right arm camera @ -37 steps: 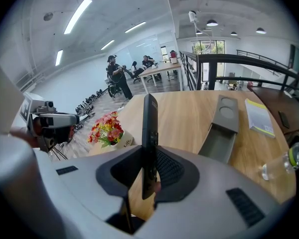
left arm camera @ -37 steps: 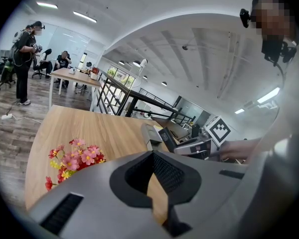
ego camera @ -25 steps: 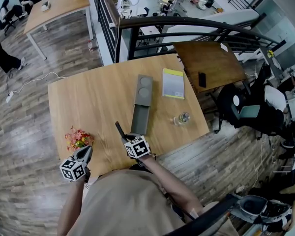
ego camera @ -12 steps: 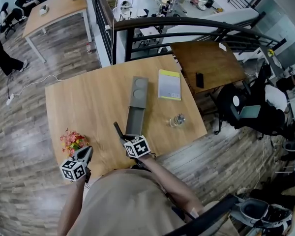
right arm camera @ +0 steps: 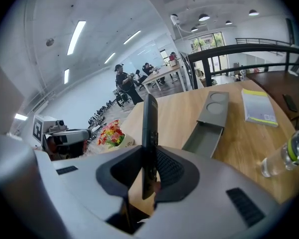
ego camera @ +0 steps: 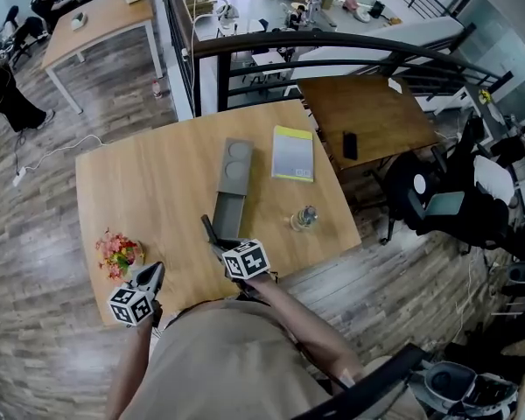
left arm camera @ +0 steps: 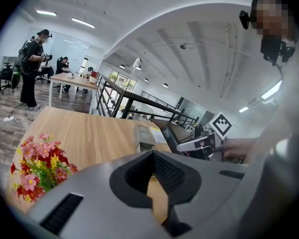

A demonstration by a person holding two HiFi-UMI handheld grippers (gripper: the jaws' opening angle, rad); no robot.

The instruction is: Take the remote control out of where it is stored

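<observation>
My right gripper (ego camera: 220, 245) (right arm camera: 147, 168) is shut on the black remote control (ego camera: 208, 228) (right arm camera: 149, 128), which stands upright between its pads above the near part of the wooden table (ego camera: 140, 182). Just beyond it lies the grey storage box (ego camera: 234, 166) (right arm camera: 212, 105) with its drawer (ego camera: 225, 213) pulled out towards me. My left gripper (ego camera: 149, 278) (left arm camera: 154, 176) hangs at the table's near left corner with a narrow gap between its pads and nothing in it.
A pot of pink and red flowers (ego camera: 118, 254) (left arm camera: 37, 161) stands next to the left gripper. A yellow-edged booklet (ego camera: 293, 154) and a small water bottle (ego camera: 303, 218) lie right of the box. A darker table (ego camera: 367, 116) and a black railing (ego camera: 332, 46) are behind.
Both grippers have shifted sideways with my head view; the box, booklet and bottle now sit further left in it. The remote stays gripped in the right gripper, near the drawer's end.
</observation>
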